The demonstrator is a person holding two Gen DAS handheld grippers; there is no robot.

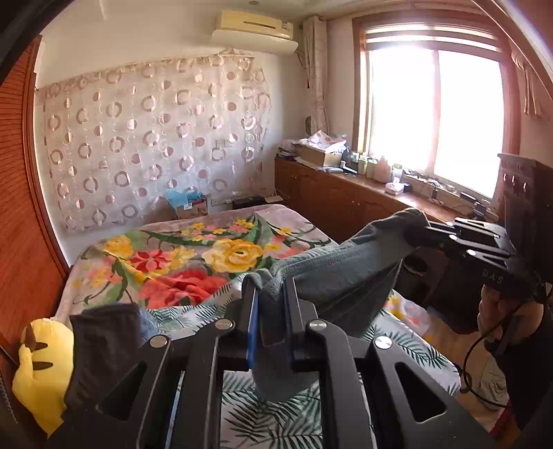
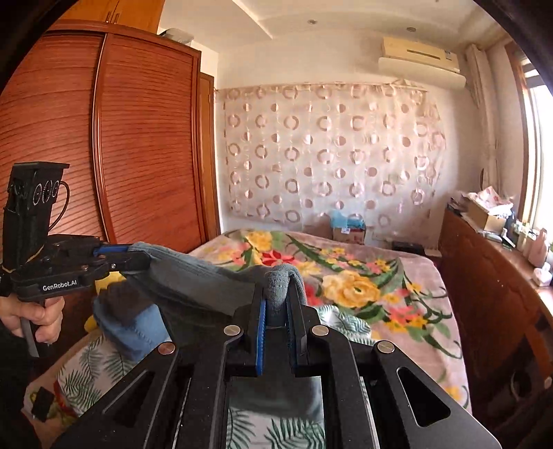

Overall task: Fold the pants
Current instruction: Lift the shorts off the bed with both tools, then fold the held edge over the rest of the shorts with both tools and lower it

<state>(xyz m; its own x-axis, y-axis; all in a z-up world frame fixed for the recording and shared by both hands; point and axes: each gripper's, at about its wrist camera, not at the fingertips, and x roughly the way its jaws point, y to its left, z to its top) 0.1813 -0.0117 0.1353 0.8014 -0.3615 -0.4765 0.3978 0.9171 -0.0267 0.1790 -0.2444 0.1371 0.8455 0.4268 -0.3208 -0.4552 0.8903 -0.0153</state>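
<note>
Two grippers, left and right, each clamped on an end of the grey pants, held taut above the bed's near edge. Long axis straight from one to the other; rest hanging between. Neither nearer; likely lowering flat together.

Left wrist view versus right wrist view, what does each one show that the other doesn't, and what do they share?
Only the left wrist view shows the bright window and the yellow plush toy clearly. Only the right wrist view shows the tall wooden wardrobe in full and a folded blue garment. Both show the grey pants stretched between the left gripper and right gripper, above the floral blanket, plus the air conditioner.
</note>
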